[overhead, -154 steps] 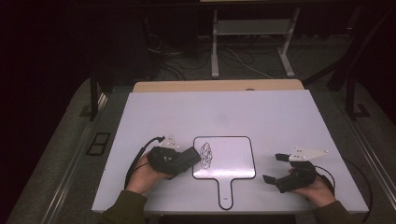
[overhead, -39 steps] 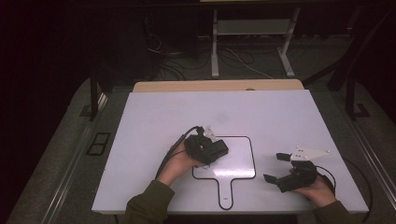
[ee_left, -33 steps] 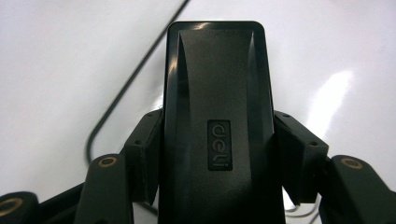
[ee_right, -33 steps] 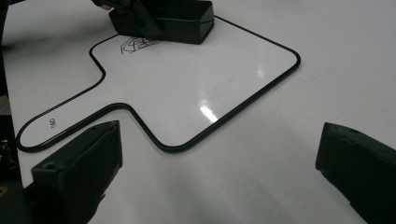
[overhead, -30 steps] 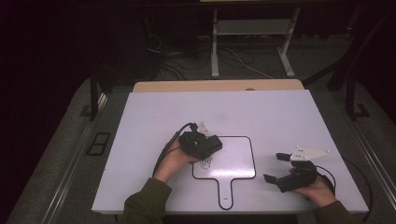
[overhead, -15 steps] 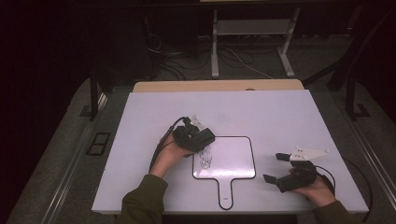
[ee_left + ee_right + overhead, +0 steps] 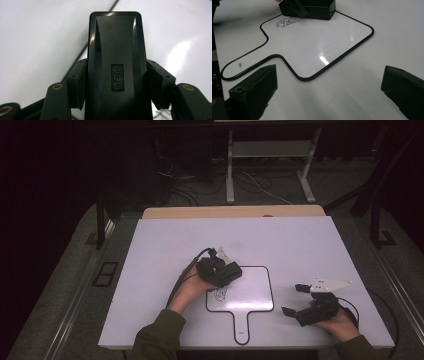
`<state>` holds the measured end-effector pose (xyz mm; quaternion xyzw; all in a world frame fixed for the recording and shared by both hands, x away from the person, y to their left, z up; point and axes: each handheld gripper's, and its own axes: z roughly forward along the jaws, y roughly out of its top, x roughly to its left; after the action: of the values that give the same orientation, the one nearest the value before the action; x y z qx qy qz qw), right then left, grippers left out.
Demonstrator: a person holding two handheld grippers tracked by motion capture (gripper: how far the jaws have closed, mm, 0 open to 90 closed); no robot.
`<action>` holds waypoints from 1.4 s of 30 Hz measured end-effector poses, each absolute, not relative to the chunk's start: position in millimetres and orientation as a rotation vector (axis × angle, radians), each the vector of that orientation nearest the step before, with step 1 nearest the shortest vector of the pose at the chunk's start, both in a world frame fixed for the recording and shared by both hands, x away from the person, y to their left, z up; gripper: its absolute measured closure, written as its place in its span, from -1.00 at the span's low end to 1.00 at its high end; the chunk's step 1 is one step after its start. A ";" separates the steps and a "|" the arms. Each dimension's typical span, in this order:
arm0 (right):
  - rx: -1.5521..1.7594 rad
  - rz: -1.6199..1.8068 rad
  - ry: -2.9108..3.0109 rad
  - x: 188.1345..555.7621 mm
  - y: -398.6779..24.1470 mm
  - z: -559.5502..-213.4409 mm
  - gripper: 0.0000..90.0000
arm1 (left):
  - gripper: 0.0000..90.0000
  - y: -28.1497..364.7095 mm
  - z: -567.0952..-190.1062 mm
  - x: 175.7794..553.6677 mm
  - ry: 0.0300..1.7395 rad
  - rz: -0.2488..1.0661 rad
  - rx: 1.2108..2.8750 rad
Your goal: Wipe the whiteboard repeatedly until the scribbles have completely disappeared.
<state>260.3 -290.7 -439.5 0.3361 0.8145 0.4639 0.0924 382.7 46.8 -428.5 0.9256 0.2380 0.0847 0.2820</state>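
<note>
Around the work: table, stand, cables, floor

A white table [image 7: 150,270] stands on a grey floor [image 7: 60,285], with a tan board edge [image 7: 230,212] showing along its far side. Beyond it, a pale metal stand [image 7: 270,150] rises from the floor, and loose cables [image 7: 185,180] lie tangled just left of it. A dark frame leg [image 7: 101,220] stands near the table's far left corner.

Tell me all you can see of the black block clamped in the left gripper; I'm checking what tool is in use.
The black oblong plastic block, glossy, has rounded corners, a raised centre panel and a small embossed "deli" label. The left gripper is shut on it, a pad against each long side. In the right gripper view it sits low at the top edge of the paddle-shaped whiteboard, next to a black scribble; contact cannot be told.
</note>
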 end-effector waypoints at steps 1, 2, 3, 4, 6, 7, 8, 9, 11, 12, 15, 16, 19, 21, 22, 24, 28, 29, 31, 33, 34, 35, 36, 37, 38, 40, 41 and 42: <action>0.998 1.377 2.419 260.4 -290.9 -439.4 -1.00 | -0.14 50.2 -428.5 384.8 0.659 0.239 2.474; 0.999 1.377 2.419 260.3 -291.1 -439.2 -1.00 | -0.14 54.1 -428.8 387.2 0.678 0.245 2.466; 1.002 1.376 2.421 260.1 -291.2 -438.9 -1.00 | -0.14 58.1 -428.5 389.2 0.698 0.246 2.464; 1.001 1.379 2.419 260.1 -291.3 -438.9 -1.00 | -0.14 61.8 -428.7 391.0 0.708 0.250 2.459; 0.999 1.377 2.421 260.3 -291.3 -439.1 -1.00 | -0.14 67.7 -427.8 393.5 0.734 0.275 2.462; 0.997 1.376 2.422 260.4 -291.2 -439.3 -1.00 | -0.14 70.8 -427.2 394.7 0.748 0.291 2.465; 0.997 1.376 2.422 260.4 -291.1 -439.3 -1.00 | -0.14 74.1 -427.0 396.4 0.760 0.301 2.466; 0.998 1.377 2.421 260.3 -291.0 -439.2 -1.00 | -0.14 76.9 -426.8 397.9 0.771 0.302 2.463; 0.995 1.376 2.422 260.4 -290.9 -439.4 -1.00 | -0.14 79.2 -427.5 398.3 0.796 0.294 2.439; 0.996 1.375 2.422 260.5 -290.8 -439.5 -1.00 | -0.14 78.9 -427.1 398.3 0.791 0.290 2.444; 0.994 1.375 2.422 261.1 -290.6 -439.9 -1.00 | -0.14 70.4 -427.4 395.7 0.747 0.269 2.464; 0.995 1.375 2.422 261.1 -290.6 -439.9 -1.00 | -0.14 66.1 -427.4 394.0 0.735 0.272 2.468; 0.994 1.375 2.423 260.9 -290.7 -439.8 -1.00 | -0.14 53.3 -428.0 389.1 0.683 0.242 2.475; 0.996 1.377 2.421 260.8 -290.7 -439.7 -1.00 | -0.14 46.0 -427.6 385.8 0.654 0.236 2.487; 0.996 1.378 2.420 260.8 -290.7 -439.7 -1.00 | -0.14 44.0 -427.3 385.2 0.644 0.237 2.495; 0.997 1.378 2.419 260.7 -290.8 -439.7 -1.00 | -0.14 43.6 -426.9 386.1 0.650 0.258 2.500; 1.000 1.376 2.421 260.4 -291.4 -439.1 -1.00 | -0.14 56.7 -427.0 393.2 0.722 0.311 2.484; 0.999 1.376 2.420 260.5 -291.5 -439.1 -1.00 | -0.14 61.2 -426.8 395.8 0.726 0.323 2.484; 0.997 1.376 2.421 260.8 -291.2 -439.4 -1.00 | -0.14 68.6 -426.7 398.8 0.757 0.332 2.477; 0.996 1.376 2.422 260.9 -291.1 -439.6 -1.00 | -0.14 72.9 -427.0 400.3 0.786 0.331 2.463; 0.995 1.376 2.421 260.9 -291.1 -439.5 -1.00 | -0.14 74.0 -426.7 400.9 0.781 0.325 2.468; 0.995 1.376 2.421 260.8 -291.1 -439.5 -1.00 | -0.14 72.9 -427.0 400.1 0.786 0.324 2.463; 0.994 1.375 2.421 260.8 -291.1 -439.5 -1.00 | -0.14 71.4 -426.7 399.4 0.776 0.324 2.471; 0.994 1.375 2.422 260.9 -291.0 -439.5 -1.00 | -0.14 68.8 -426.8 397.7 0.775 0.319 2.470; 0.994 1.375 2.421 260.9 -291.0 -439.6 -1.00 | -0.14 66.4 -426.7 397.0 0.753 0.314 2.476; 0.995 1.375 2.421 260.8 -290.9 -439.6 -1.00 | -0.14 60.5 -426.5 393.9 0.733 0.298 2.485; 0.996 1.375 2.421 260.7 -291.0 -439.5 -1.00 | -0.14 57.7 -426.6 392.7 0.711 0.292 2.489; 0.995 1.374 2.423 260.7 -291.1 -439.3 -1.00 | -0.14 54.3 -427.0 390.2 0.711 0.275 2.486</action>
<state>260.7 -291.1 -439.3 0.3349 0.8157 0.4625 0.0920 390.2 54.3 -427.0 0.9212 0.2636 0.1020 0.2675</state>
